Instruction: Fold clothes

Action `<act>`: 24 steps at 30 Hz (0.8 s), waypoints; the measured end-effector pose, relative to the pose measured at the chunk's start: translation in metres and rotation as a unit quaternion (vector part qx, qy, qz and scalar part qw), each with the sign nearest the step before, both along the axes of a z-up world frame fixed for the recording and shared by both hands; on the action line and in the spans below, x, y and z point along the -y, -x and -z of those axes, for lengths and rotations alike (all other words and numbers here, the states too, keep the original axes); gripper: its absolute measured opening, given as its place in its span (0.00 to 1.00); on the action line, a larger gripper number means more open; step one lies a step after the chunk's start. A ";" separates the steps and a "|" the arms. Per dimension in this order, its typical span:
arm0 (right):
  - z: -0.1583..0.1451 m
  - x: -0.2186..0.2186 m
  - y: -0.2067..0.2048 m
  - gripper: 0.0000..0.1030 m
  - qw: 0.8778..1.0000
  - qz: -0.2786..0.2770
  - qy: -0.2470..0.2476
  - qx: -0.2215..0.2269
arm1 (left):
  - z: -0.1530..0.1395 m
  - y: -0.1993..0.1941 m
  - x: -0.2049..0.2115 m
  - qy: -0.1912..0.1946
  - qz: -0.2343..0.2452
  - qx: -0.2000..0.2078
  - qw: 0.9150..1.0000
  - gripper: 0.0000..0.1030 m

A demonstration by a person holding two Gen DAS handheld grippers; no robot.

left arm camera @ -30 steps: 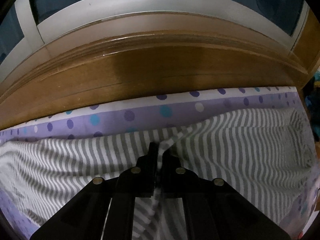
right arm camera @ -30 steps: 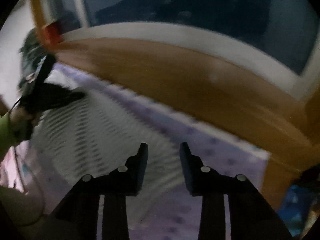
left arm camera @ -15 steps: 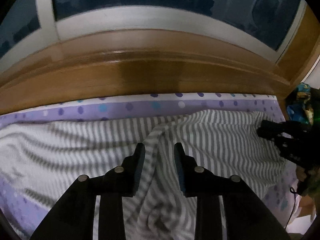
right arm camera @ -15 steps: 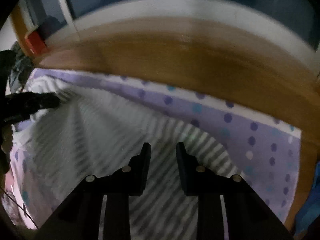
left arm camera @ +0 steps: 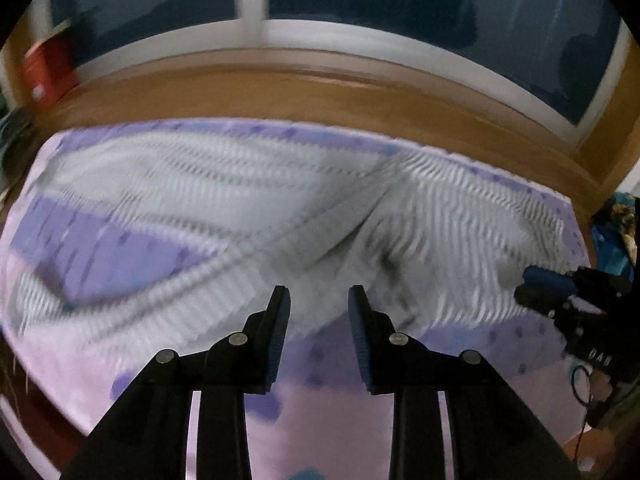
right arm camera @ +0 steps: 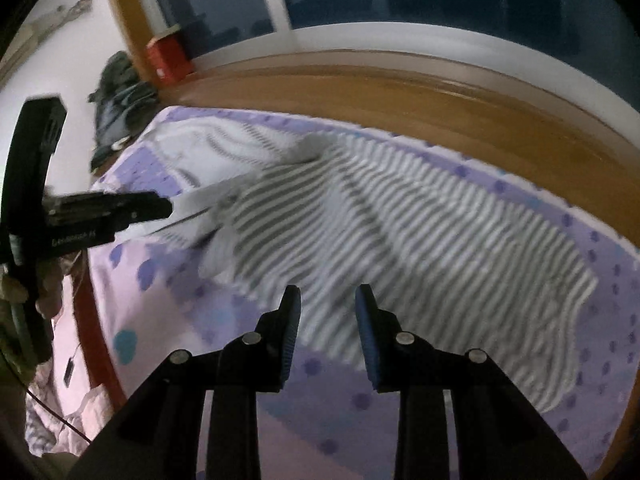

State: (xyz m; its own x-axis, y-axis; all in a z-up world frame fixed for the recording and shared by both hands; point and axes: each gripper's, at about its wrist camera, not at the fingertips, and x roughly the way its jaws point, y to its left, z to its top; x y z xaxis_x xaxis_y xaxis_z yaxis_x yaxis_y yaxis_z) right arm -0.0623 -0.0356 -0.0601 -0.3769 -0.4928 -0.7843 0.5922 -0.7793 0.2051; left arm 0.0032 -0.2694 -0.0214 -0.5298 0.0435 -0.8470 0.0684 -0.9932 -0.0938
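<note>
The right wrist view gives the sharper look at the striped garment [right arm camera: 420, 240]: grey and white bands, spread flat on the bed sheet [right arm camera: 400, 412], its long axis running from the upper left of the frame to the lower right, where a straight edge ends it. That view alone shows a dark heap of clothes [right arm camera: 116, 96] against the white wall at upper left, and it shows the red box [right arm camera: 168, 60] on the ledge clearly. The left wrist view is smeared, yet it shows more of the garment [left arm camera: 280, 208]: one part stretching toward the left of the frame, another toward the right, meeting at a crease in the centre, with a wedge of purple sheet [left arm camera: 100, 256] between folds at left. A blue and yellow bundle [left arm camera: 620, 224] sits at its right edge only.

The left gripper [left arm camera: 319, 300] hangs above the garment's near edge with its jaws apart and nothing between them; in the other view it [right arm camera: 160, 210] enters from the left, its tip by the bunched grey cloth. The right gripper [right arm camera: 327, 298] has its jaws apart too, empty, over the garment's near edge; seen from the left [left arm camera: 536, 282] it reaches in from the right.

The sheet is lilac with purple and teal dots. Behind the bed runs a wooden ledge [right arm camera: 440, 96], then a white-framed window [left arm camera: 400, 4] with dark panes.
</note>
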 end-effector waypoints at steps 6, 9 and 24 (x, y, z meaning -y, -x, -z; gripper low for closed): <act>-0.007 0.022 -0.023 0.28 0.999 -0.025 0.023 0.010 | 0.005 -0.048 0.035 0.001 -0.044 0.004 0.999 0.29; -0.013 0.040 -0.033 0.28 0.999 -0.033 0.031 0.006 | 0.009 -0.059 0.058 -0.002 -0.053 -0.001 0.999 0.29; 0.011 0.177 -0.047 0.28 0.994 0.071 0.058 0.055 | 0.025 -0.065 0.206 -0.001 0.084 0.014 0.996 0.29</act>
State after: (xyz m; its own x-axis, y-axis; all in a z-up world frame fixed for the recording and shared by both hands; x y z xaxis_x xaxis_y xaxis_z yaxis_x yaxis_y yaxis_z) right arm -0.0154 -0.2126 -0.0714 -0.3644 -0.5297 -0.7659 0.4476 -0.8209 0.3548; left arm 0.0683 -0.4751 -0.0469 -0.4905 0.1315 -0.8614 -0.0958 -0.9907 -0.0967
